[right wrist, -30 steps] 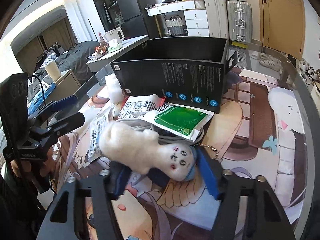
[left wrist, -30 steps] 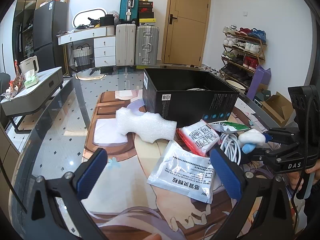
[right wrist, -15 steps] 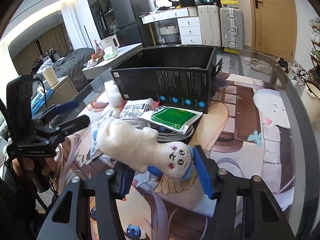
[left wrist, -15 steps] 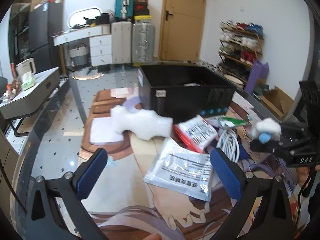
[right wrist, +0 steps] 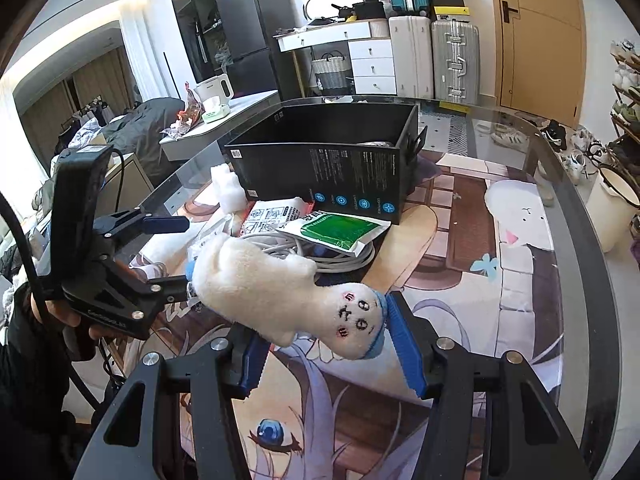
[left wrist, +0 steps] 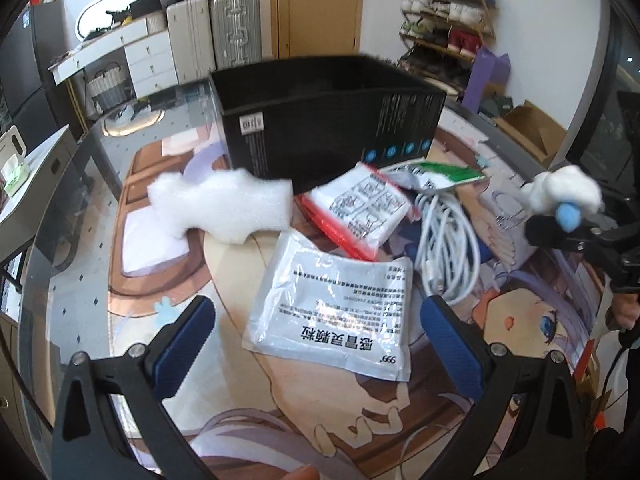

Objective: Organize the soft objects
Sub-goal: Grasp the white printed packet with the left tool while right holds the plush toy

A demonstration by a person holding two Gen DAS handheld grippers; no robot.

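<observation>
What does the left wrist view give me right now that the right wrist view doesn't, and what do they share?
Only the left wrist view shows the whole silver foil sachet with black print lying flat between the open left gripper's blue fingers, and the white foam block's full outline.

Only the right wrist view shows the white plush toy's stitched face, clamped in the right gripper, and part of the open black cardboard box's inside.

Both show the box, the coiled white cable, the green-and-white pouch, and the red-edged printed packet.
</observation>
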